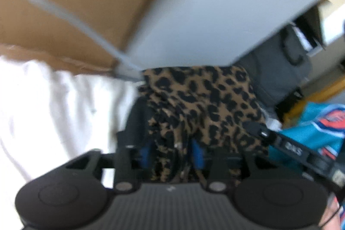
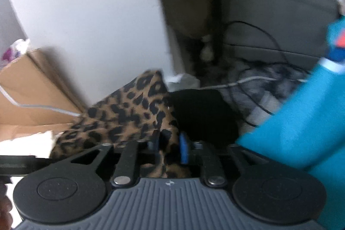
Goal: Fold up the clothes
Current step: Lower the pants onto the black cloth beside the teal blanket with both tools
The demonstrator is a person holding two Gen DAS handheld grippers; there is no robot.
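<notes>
I have the leopard-print garment bunched straight ahead between both sets of jaws, left gripper and right gripper each parted around a fold with the pads seemingly slack, the cloth's length running away from me onto the white bedding, neither hand nearer.

One leopard-print garment, one teal garment, one cardboard box.

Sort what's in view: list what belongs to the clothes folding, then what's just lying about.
Belongs to the job: leopard-print garment, between the jaws of the left gripper and the right gripper; white fabric beneath; teal garment.

Lying about: cardboard box, grey suitcase, cables.
</notes>
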